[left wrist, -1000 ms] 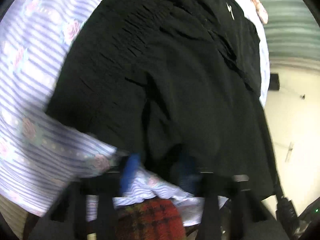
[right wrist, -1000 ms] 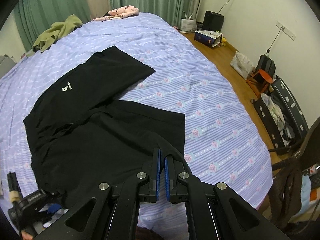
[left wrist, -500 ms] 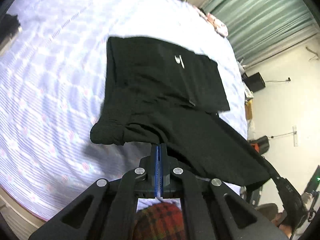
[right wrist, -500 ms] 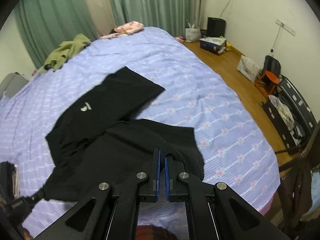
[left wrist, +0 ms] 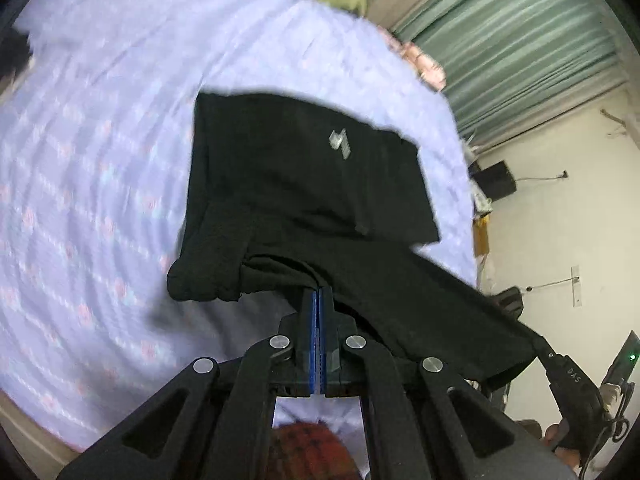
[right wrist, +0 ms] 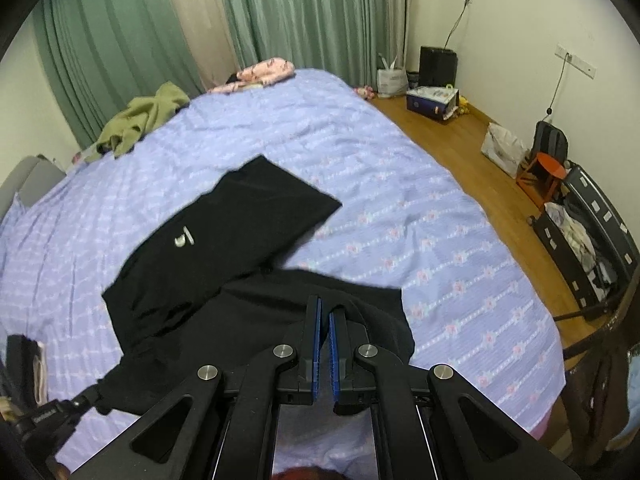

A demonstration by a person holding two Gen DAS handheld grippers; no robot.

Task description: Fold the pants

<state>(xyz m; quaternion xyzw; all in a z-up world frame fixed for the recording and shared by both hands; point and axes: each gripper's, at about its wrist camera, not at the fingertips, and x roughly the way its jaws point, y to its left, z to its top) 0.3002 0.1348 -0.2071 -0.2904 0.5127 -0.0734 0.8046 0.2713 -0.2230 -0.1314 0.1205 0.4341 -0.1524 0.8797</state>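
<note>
Black pants (left wrist: 304,184) with a small white logo (left wrist: 339,144) lie partly on the lilac striped bed (left wrist: 100,160). My left gripper (left wrist: 319,294) is shut on the near edge of the pants and holds it lifted above the bed. My right gripper (right wrist: 325,308) is shut on another part of that near edge of the pants (right wrist: 240,248). The far leg with the logo (right wrist: 184,237) lies flat on the bed (right wrist: 400,184). The lifted cloth sags between the two grippers.
An olive garment (right wrist: 140,120) and a pink garment (right wrist: 260,74) lie at the far end of the bed by green curtains (right wrist: 300,12). Wooden floor (right wrist: 480,152) on the right holds bags, an orange stool (right wrist: 546,172) and an open suitcase (right wrist: 592,240).
Both grippers have risen and pulled back with the near edge of the pants. The left gripper went from open around the cloth to shut on it.
</note>
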